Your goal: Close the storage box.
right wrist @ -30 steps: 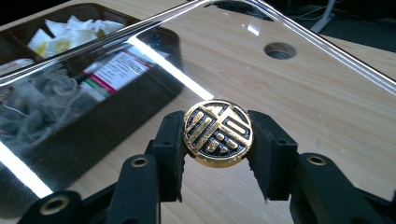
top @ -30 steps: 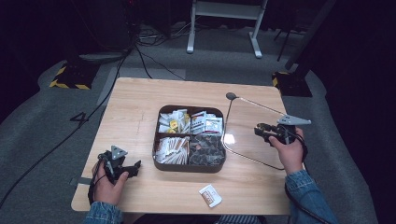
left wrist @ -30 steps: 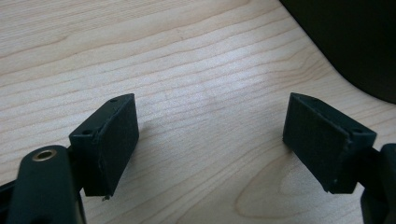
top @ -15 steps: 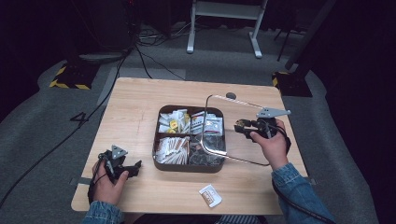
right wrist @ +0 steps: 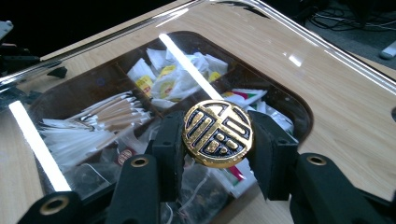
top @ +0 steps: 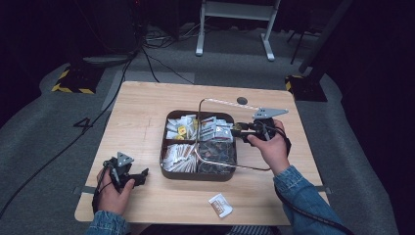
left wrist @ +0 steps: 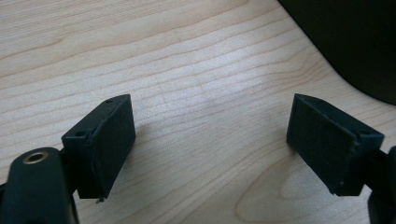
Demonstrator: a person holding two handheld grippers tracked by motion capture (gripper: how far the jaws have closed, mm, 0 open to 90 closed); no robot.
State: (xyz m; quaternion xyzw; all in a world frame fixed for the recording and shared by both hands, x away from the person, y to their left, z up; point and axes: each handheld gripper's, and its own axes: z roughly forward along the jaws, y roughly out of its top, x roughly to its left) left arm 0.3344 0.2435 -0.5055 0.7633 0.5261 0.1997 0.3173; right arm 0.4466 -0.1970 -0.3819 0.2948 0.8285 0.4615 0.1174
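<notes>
Right tongs (right wrist: 217, 140) – one lid knob (right wrist: 217, 134), one tray (top: 169, 169)

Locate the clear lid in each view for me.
High view: clear lid above the compartment box, right of centre, held by the right claw.
Right gripper view: across most of the frame, its gold knob pinched at centre.
Left gripper view: bare table between the open left claw.
Shared landmark: the compartment box.

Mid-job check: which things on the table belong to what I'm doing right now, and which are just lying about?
In the job:
- clear lid, held by its gold knob in the right gripper
- brown compartment tray of packets

Lying about:
- loose sachet near the front edge
- round dark spot at the far edge
- left gripper, open over bare table
</notes>
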